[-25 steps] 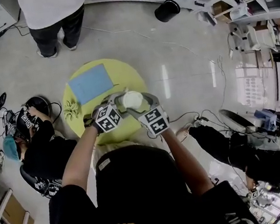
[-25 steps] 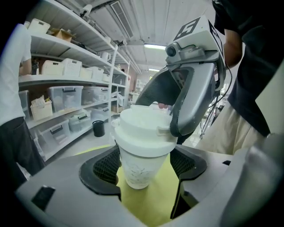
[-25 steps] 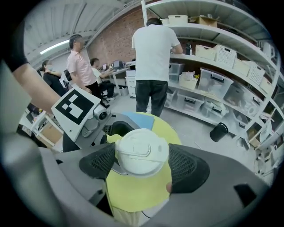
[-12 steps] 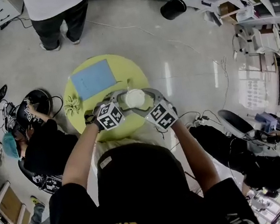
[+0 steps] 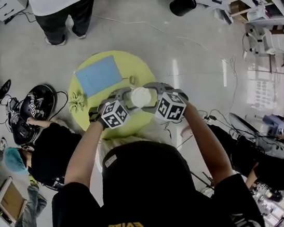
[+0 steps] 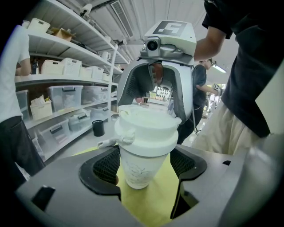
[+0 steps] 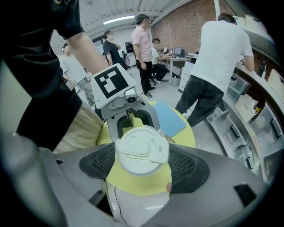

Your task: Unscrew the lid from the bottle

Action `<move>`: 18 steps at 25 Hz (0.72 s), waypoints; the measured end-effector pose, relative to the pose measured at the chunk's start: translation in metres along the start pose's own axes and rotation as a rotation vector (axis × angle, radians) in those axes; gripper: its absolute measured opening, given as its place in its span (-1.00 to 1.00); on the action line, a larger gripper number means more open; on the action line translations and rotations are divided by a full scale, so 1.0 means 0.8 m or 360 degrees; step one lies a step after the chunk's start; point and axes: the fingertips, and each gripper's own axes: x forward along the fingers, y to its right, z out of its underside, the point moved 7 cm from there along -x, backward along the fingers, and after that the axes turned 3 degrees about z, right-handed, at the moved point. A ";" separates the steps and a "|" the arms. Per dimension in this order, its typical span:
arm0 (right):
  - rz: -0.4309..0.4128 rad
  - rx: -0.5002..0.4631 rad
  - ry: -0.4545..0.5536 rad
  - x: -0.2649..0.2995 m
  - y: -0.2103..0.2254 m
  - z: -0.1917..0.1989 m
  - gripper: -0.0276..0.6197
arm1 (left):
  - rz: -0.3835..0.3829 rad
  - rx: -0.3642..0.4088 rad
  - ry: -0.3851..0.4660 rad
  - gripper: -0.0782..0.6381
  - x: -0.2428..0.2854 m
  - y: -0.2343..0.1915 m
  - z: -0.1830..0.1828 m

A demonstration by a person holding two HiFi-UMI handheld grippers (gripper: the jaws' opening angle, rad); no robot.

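Observation:
A white bottle [image 6: 138, 166] with a wide white screw lid [image 5: 141, 97] is held up over the near edge of the round yellow table [image 5: 138, 66]. My left gripper [image 6: 144, 167] comes in from the side, its mesh pads [image 6: 105, 165] against the bottle's body below the lid. My right gripper [image 7: 143, 165] points steeply down from above, and its pads [image 7: 183, 165] clasp the lid [image 7: 142, 150] at both sides. The head view shows the left gripper [image 5: 125, 98] and right gripper [image 5: 154, 90] meeting at the bottle. The bottle's base is hidden in that view.
A blue sheet [image 5: 98, 75] and a small green plant-like item [image 5: 77, 101] lie on the table. A person stands beyond it [image 5: 60, 14], others sit at left [image 5: 50, 149] and right [image 5: 267, 166]. Shelves with bins line the walls, and a black bin [image 5: 182, 4] stands far right.
My right gripper has rolled about the lid, and its marker cube has swung right and up in the head view. The left gripper and the bottle have kept still.

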 end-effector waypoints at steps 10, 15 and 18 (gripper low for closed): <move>0.0152 0.0450 0.0065 -0.005 -0.011 0.009 0.37 | 0.0001 0.0009 -0.0005 0.24 0.002 0.002 0.002; 0.0464 0.0696 0.0158 0.001 -0.032 0.013 0.36 | 0.0006 0.0014 -0.0006 0.24 0.002 0.002 0.000; 0.0650 0.0884 0.0173 0.012 -0.043 0.011 0.36 | 0.0001 0.0019 -0.0011 0.24 0.001 0.002 0.004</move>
